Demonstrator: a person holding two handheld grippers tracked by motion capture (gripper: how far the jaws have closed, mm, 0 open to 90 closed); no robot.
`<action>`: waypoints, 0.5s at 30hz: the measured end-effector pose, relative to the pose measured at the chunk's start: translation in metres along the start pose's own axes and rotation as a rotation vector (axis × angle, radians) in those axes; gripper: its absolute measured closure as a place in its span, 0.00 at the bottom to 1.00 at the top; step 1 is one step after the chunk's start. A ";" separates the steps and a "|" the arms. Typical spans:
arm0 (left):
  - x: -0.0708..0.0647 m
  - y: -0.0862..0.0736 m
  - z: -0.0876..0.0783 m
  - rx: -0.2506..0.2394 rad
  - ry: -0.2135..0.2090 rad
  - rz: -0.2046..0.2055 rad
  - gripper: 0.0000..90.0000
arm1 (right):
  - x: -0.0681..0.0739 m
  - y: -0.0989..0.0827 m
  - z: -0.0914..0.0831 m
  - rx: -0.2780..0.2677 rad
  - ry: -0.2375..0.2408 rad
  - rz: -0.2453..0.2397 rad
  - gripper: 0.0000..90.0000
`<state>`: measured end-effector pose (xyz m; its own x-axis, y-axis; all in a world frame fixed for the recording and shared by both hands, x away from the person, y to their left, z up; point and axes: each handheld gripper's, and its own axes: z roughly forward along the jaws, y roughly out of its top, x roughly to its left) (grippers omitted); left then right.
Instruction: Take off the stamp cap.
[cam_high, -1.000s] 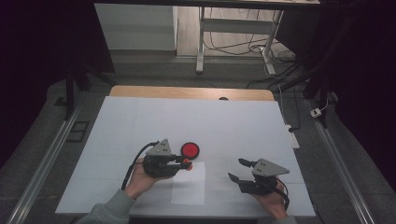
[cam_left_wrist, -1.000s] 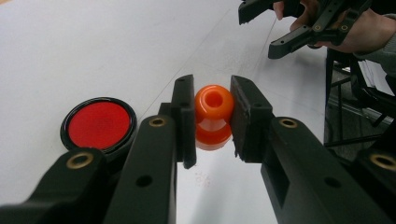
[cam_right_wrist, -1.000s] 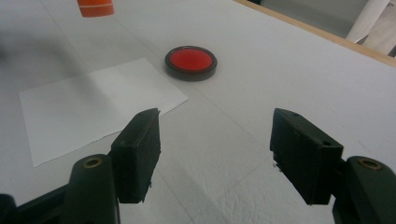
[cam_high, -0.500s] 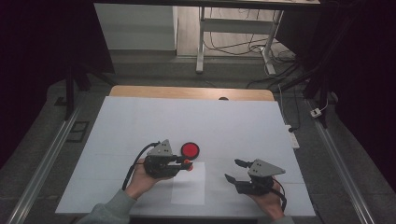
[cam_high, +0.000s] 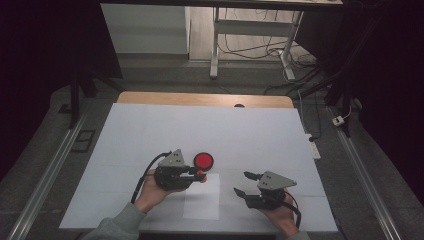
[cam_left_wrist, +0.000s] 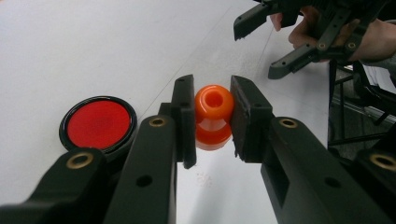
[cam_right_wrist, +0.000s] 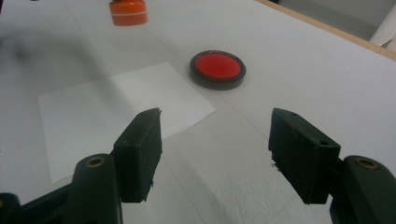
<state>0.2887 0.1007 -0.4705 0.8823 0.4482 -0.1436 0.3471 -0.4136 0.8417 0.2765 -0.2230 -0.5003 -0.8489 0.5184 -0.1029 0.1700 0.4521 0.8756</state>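
My left gripper (cam_high: 199, 175) is shut on a small orange stamp (cam_left_wrist: 213, 114), which sits upright between its jaws by the far edge of a white paper sheet (cam_high: 202, 199). A round red ink pad (cam_high: 203, 160) in a black case lies on the table just beyond the stamp, to the left of the jaws (cam_left_wrist: 98, 123) in the left gripper view. My right gripper (cam_high: 241, 183) stands open to the right of the sheet with nothing between its jaws. The right gripper (cam_right_wrist: 215, 140) faces the ink pad (cam_right_wrist: 217, 67) and the stamp (cam_right_wrist: 128, 11), which is held farther off.
The table is covered by a large white sheet (cam_high: 150, 135), with a wooden edge (cam_high: 200, 99) at the far side. A metal rail (cam_high: 45, 180) runs along the left. Desk legs and cables (cam_high: 280, 55) stand on the floor beyond.
My right gripper has drifted a little to the left, toward the paper. The left gripper and the stamp stay where they were.
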 end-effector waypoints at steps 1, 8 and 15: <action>0.000 0.000 0.000 0.001 0.000 0.001 0.80 | 0.001 0.000 0.002 0.003 0.004 -0.006 0.38; -0.001 0.001 0.000 -0.001 0.003 0.005 0.80 | 0.009 0.003 0.010 0.004 0.026 -0.015 0.38; -0.001 0.001 0.000 0.001 0.001 0.008 0.80 | 0.015 0.007 0.017 -0.002 0.043 -0.017 0.39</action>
<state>0.2878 0.0997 -0.4691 0.8846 0.4459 -0.1366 0.3407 -0.4178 0.8423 0.2737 -0.1998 -0.5036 -0.8724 0.4789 -0.0977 0.1540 0.4590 0.8750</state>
